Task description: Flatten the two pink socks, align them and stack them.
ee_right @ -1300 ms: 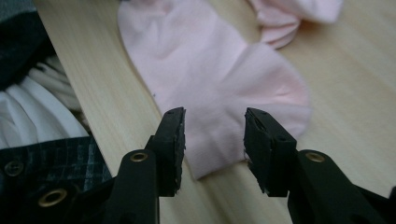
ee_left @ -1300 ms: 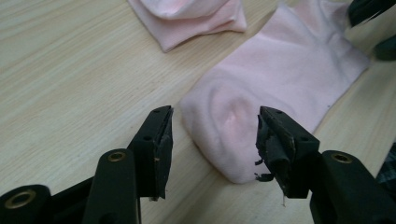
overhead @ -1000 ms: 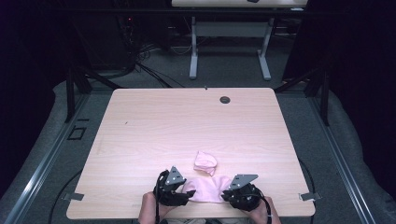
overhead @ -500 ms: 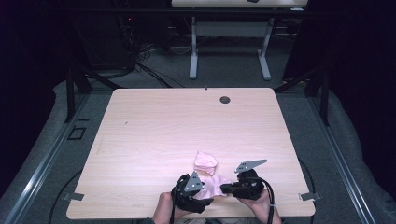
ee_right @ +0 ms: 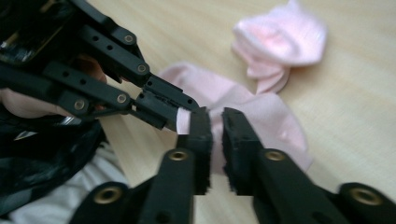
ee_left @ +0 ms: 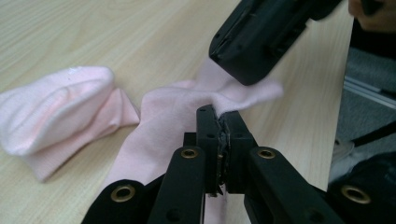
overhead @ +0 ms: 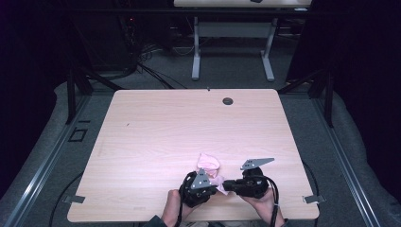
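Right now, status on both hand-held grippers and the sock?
Left hand-held gripper just clamped pink sock. Right hand-held gripper jaws easing apart, sock between. Nothing in the way.

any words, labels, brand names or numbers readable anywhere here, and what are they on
None: no readable text in any view.
pink sock: plain fabric, no print or tag visible.
left gripper and right gripper: bare black jaws with brass rivets, no markings.
table: plain wood grain; the small dark mark near its left side is too small to read.
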Tool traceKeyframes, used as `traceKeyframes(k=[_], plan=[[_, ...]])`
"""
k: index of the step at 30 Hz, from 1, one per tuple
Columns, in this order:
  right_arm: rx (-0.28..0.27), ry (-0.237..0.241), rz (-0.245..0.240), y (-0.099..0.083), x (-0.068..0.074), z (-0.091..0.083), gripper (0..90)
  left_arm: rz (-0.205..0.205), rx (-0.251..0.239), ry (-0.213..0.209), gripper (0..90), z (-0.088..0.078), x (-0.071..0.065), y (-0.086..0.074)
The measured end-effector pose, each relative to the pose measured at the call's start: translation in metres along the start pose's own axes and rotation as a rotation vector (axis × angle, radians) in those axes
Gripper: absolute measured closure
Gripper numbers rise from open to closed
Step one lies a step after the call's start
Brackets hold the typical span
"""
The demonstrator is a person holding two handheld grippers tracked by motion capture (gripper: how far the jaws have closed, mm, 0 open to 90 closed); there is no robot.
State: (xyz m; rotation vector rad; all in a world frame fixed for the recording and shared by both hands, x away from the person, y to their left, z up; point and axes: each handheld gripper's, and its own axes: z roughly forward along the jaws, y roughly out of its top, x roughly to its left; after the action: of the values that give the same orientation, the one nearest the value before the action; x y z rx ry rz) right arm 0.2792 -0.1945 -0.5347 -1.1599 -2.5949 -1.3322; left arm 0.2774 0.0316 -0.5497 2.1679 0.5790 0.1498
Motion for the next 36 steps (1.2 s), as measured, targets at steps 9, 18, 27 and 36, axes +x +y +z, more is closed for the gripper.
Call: traceKeyframes(k=[9,18,27,36], plan=[[-0.041,-0.181,-0.264,-0.013,0.033,-0.004,47.5,-0.088,0.02,-0.018,88.3,0.0,0.015,0.018],[-0.079,-0.24,-0.301,-0.011,0.03,0.002,85.6,-0.084,0.004,-0.045,86.3,-0.005,0.019,0.018],[-0.052,-0.174,-0.178,0.009,0.025,-0.013,86.5,-0.038,0.004,0.032,53.4,-0.006,0.006,-0.002],[-0.044,-0.123,-0.08,0.023,0.02,-0.024,86.6,0.01,0.042,0.238,48.8,-0.017,-0.002,-0.036]])
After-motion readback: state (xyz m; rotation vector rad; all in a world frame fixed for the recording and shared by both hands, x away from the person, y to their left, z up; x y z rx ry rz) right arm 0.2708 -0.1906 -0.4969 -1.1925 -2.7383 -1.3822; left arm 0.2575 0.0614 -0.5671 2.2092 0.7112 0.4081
